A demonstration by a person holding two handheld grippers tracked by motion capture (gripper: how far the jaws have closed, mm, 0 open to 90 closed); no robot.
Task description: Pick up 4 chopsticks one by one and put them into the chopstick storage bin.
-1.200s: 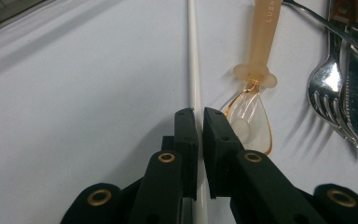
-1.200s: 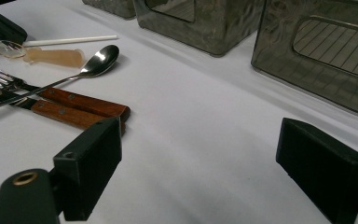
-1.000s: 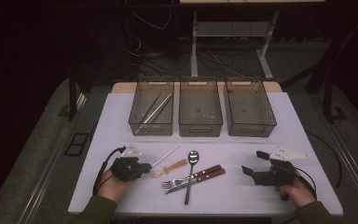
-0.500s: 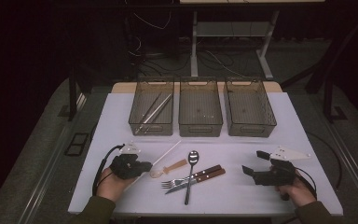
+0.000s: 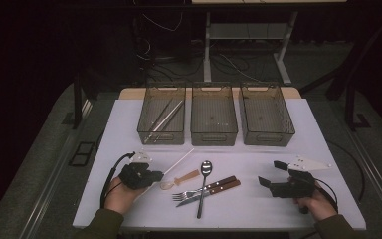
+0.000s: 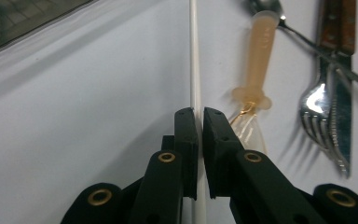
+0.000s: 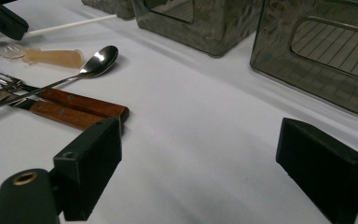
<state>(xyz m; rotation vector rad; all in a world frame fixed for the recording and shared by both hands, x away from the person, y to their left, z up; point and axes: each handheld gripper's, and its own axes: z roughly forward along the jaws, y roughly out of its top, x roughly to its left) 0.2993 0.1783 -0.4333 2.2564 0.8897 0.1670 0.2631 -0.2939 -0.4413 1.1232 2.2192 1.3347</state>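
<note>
A thin white stick [image 5: 180, 160] lies slanted on the white table [image 5: 248, 209]. My left gripper [image 5: 152, 178] is shut on its near end. In the left gripper view both jaws [image 6: 199, 116] pinch the stick [image 6: 194, 56], which runs straight ahead. Just right of it lie a small spoon with an orange handle [image 6: 258, 51], a fork [image 6: 318, 105] and a knife [image 6: 344, 88]. My right gripper [image 5: 270, 173] rests at the table's right front. It is open, with nothing between its jaws [image 7: 205, 163].
Three dark see-through bins stand in a row at the back: the left one [image 5: 161, 135] holds long metal sticks, beside it are the middle [image 5: 214, 135] and right [image 5: 268, 135]. A metal spoon [image 5: 205, 172] crosses the wooden-handled fork and knife [image 5: 219, 185] at centre front.
</note>
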